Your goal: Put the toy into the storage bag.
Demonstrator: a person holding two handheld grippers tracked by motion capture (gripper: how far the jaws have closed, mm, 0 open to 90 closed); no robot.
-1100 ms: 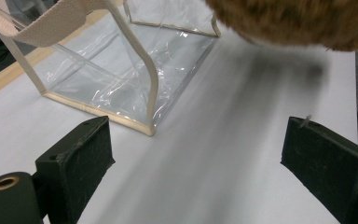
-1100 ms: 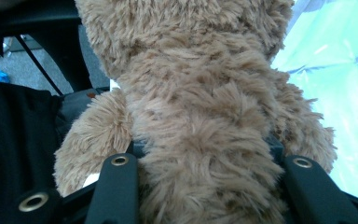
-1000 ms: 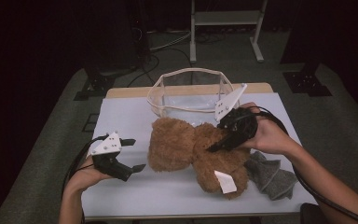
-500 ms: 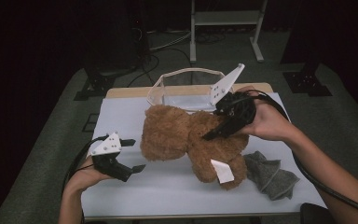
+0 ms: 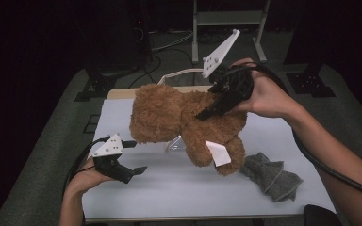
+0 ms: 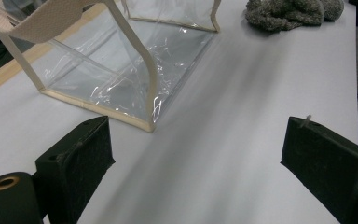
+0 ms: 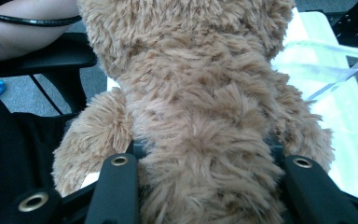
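A brown teddy bear [image 5: 169, 113] with a white tag hangs in the air over the middle of the white table [image 5: 179, 197]. My right gripper [image 5: 206, 112] is shut on its body from the right, and in the right gripper view the fur [image 7: 200, 116] bulges between the two black jaws. The left gripper [image 5: 139, 157] rests low at the table's front left, open and holding nothing. Its jaws stand wide apart in the left gripper view [image 6: 196, 158]. A clear bag [image 6: 121, 70] with beige trim stands behind the bear, mostly hidden in the high view, where its rim [image 5: 179, 74] shows.
A crumpled grey cloth [image 5: 271, 174] lies at the table's front right, also seen far off in the left gripper view [image 6: 293, 11]. Dark floor, cables and a metal stand [image 5: 226, 19] surround the table.
The right gripper has risen with the teddy bear, lifting it off the table and up in front of the clear bag. The left gripper has stayed where it was.
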